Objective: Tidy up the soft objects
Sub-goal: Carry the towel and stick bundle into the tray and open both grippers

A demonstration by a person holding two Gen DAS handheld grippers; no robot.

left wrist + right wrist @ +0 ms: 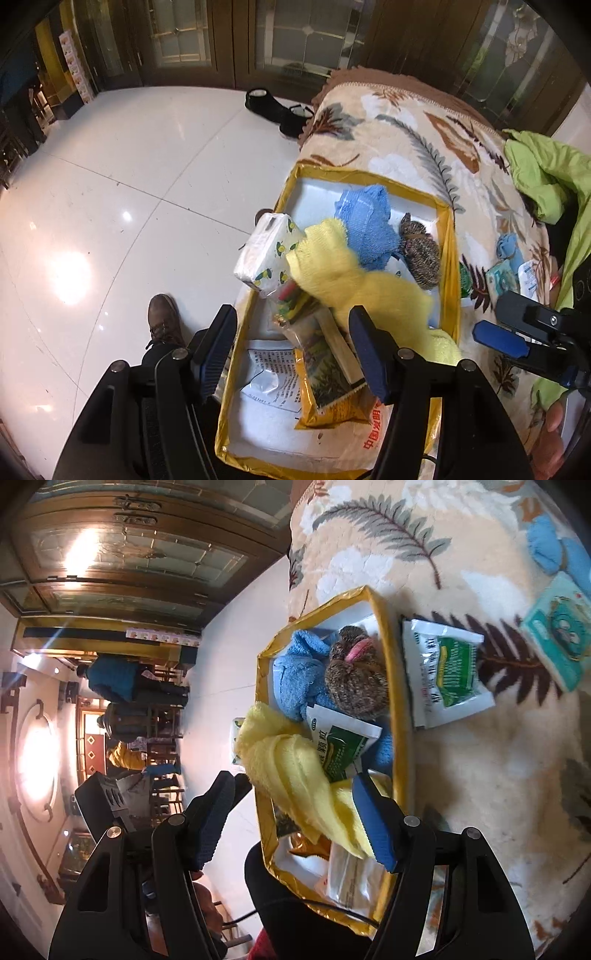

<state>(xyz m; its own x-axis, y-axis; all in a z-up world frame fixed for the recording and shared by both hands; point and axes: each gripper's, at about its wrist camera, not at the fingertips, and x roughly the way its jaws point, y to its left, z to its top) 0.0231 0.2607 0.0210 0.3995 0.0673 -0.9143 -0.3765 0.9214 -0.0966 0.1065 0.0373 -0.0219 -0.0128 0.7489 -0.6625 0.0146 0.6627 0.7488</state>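
The left gripper (pixel 295 354) stands with its jaws spread above the near end of the yellow-rimmed box (pixel 448 236), pinching nothing; snack packets (pixel 325 373) lie below the gap. The right gripper (pixel 295 819) is likewise spread and empty, one finger outside the box's long edge and the other over the yellow towel (pixel 291 775), with no pad pressing on it. The towel lies released inside the box, draped over the packets, with one fold spilling over the rim nearest the right gripper. Further in, the blue towel (pixel 365 225) and the speckled knit roll (pixel 421 254) occupy the far corner, and a green-and-white sachet (pixel 343 742) rests on top of the blue towel. A tissue pack (pixel 266 254) leans on the box's floor-side edge, partly overhanging it. By this evidence most of the sorting appears done. Still outside, on the floral blanket (pixel 388 122), are a small blue cloth (pixel 546 546) and a teal packet (pixel 561 631) near the far edge, and a second green-and-white sachet (pixel 447 672) just beside the box wall. The small blue cloth is probably the remaining soft item. A green jacket (pixel 543 173) lies at the blanket's far side. The box is crowded: the overhanging towel fold and the leaning tissue pack could slip out when further items are added.
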